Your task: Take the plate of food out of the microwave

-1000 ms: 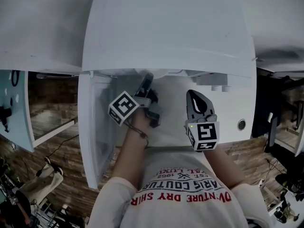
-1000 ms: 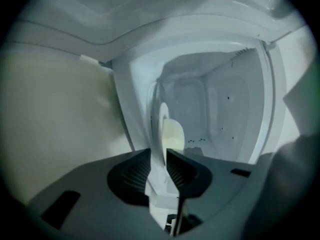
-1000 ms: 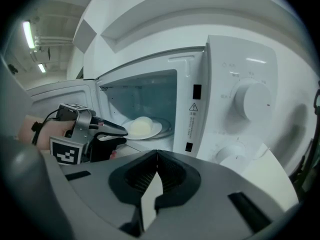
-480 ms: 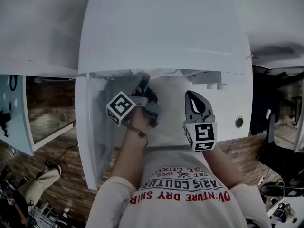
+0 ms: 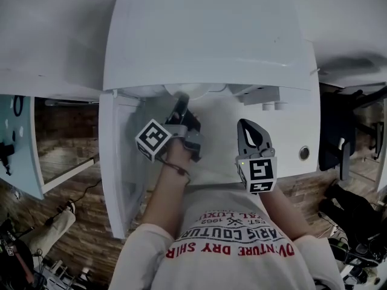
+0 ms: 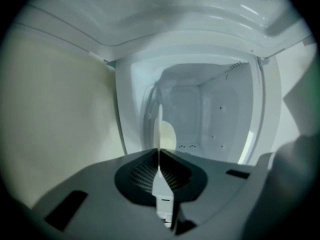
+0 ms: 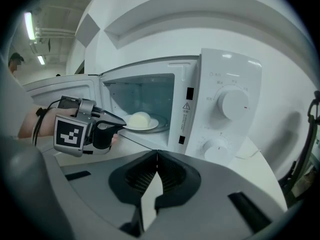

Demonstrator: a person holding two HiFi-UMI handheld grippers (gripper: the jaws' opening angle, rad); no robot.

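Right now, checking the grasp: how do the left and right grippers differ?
The left gripper reaches into the microwave; the right gripper hangs outside it. The left gripper's jaws pinch the plate rim; the right gripper's hold nothing. Both have jaws closed.

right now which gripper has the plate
The left gripper, reaching into the microwave, jaws shut on the plate rim; the right gripper hangs outside, jaws shut and empty.

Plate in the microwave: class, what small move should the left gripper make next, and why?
Probably draw the plate level and straight out of the microwave: the left gripper has its jaws shut on the rim, and the plate sits inside with the pale food on it.
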